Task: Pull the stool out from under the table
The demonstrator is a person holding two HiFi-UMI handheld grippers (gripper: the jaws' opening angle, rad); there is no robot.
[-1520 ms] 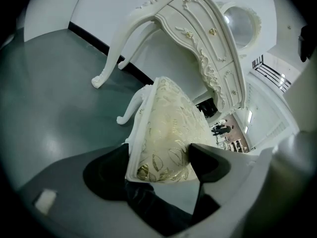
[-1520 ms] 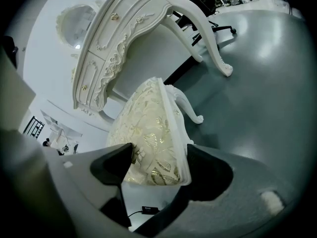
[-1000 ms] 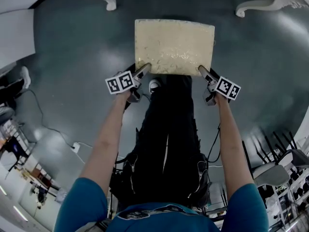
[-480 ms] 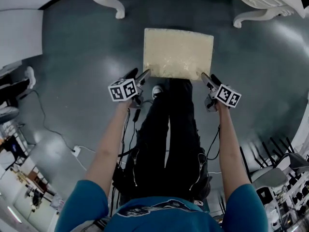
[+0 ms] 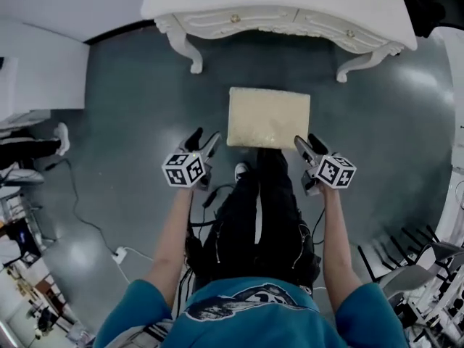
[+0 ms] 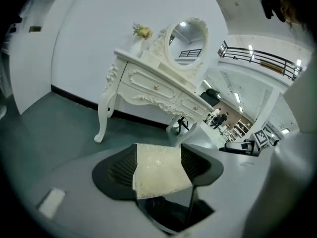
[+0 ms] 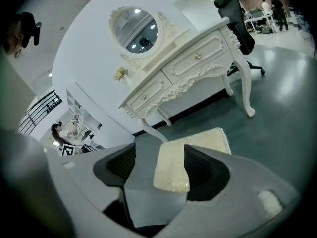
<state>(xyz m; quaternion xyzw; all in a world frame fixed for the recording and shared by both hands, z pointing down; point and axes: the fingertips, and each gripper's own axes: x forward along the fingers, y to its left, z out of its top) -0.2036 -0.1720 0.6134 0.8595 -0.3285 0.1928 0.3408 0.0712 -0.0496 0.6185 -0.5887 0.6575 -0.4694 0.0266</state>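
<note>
Stool (image 5: 268, 117): on the floor, clear of the table (image 5: 290, 6), per head view. Only my gripper views show the table's mirror (image 6: 187, 39). Left tongs (image 5: 204, 139), right tongs (image 5: 308, 143): apart, closing on nothing, now just off the stool corners they touched a second ago.

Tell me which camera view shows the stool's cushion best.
The head view: the whole top of the cream stool cushion shows from above, on the floor in front of the dressing table. The left and right gripper views show it only slanted, low in the picture and partly hidden.
</note>
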